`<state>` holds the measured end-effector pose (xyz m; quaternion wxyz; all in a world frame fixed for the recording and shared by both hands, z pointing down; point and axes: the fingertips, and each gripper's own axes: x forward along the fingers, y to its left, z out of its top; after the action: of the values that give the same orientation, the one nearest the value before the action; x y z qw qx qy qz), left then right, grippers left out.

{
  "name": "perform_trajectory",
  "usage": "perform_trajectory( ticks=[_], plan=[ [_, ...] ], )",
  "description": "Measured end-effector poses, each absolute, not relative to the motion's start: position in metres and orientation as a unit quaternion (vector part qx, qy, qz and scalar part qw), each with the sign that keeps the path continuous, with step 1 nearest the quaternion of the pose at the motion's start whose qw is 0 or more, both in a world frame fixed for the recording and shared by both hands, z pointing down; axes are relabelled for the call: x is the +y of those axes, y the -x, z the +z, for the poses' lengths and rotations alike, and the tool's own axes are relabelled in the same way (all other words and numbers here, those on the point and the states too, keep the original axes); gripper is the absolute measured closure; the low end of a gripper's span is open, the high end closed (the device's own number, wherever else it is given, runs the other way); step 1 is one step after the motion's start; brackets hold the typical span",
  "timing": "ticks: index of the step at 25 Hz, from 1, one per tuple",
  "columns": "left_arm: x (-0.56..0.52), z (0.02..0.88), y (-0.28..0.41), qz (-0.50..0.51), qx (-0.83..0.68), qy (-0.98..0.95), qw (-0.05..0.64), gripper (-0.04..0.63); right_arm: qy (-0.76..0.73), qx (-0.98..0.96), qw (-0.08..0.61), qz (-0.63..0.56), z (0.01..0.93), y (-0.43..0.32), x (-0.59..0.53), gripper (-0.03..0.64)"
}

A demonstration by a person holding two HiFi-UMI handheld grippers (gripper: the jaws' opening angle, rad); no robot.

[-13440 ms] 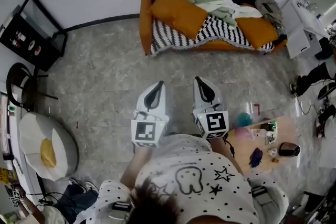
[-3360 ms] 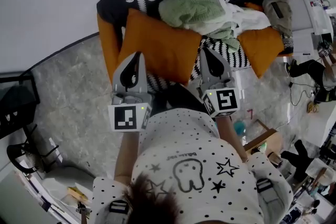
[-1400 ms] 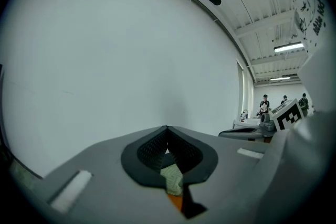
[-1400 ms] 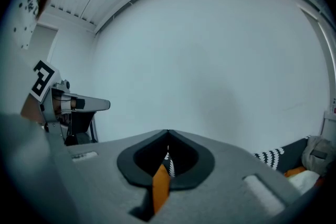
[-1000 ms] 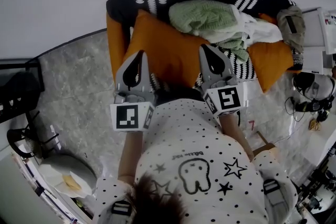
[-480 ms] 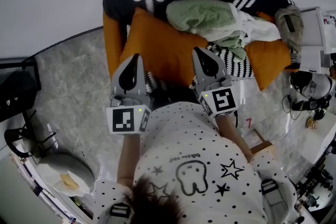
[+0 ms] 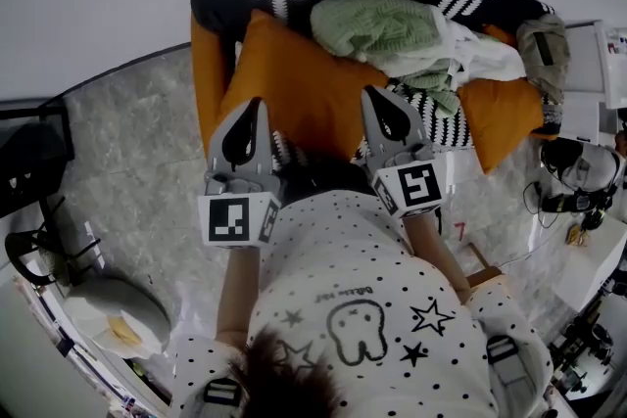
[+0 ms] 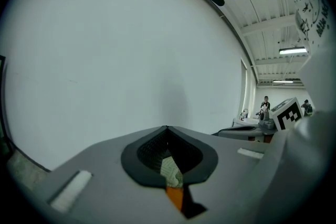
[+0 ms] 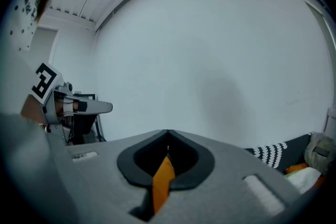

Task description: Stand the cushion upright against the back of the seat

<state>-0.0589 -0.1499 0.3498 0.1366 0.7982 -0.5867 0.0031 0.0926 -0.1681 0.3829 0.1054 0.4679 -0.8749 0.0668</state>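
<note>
Left tongs [image 7: 255,108] and right tongs [image 7: 372,99] remain closed, hardly moved, tips over the orange cushion [image 7: 294,83].

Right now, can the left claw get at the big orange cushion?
Probably yes: the left claw is at the near edge of the big orange cushion, with nothing between them. Its jaws are shut, so it must open before gripping.

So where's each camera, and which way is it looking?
Head view: on the person's head, looking steeply down at the cushion on the sofa; hair, shirt, left gripper and right gripper show.
Left gripper view: on the left gripper, looking along its shut jaws at the white wall; shirt shows.
Right gripper view: on the right gripper, facing that wall; hair shows.
Shared: both gripper views glimpse the cushion.
</note>
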Motion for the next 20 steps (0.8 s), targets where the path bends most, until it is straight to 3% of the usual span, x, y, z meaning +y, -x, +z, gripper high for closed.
perform_trajectory(
  ticks=[12,14,20],
  plan=[
    [-0.159,0.350,0.062,0.012,-0.586,-0.800,0.128,0.597,-0.475,-0.872,0.098,0.065,0.377,-0.093,-0.175,0.618],
    [-0.165,0.355,0.062,0.015,-0.580,-0.804,0.130,0.555,-0.477,-0.871,0.098,0.066,0.376,-0.092,-0.181,0.618],
    [-0.194,0.392,0.066,0.038,-0.573,-0.805,0.152,0.554,-0.484,-0.866,0.107,0.068,0.377,-0.093,-0.199,0.618]
  ],
)
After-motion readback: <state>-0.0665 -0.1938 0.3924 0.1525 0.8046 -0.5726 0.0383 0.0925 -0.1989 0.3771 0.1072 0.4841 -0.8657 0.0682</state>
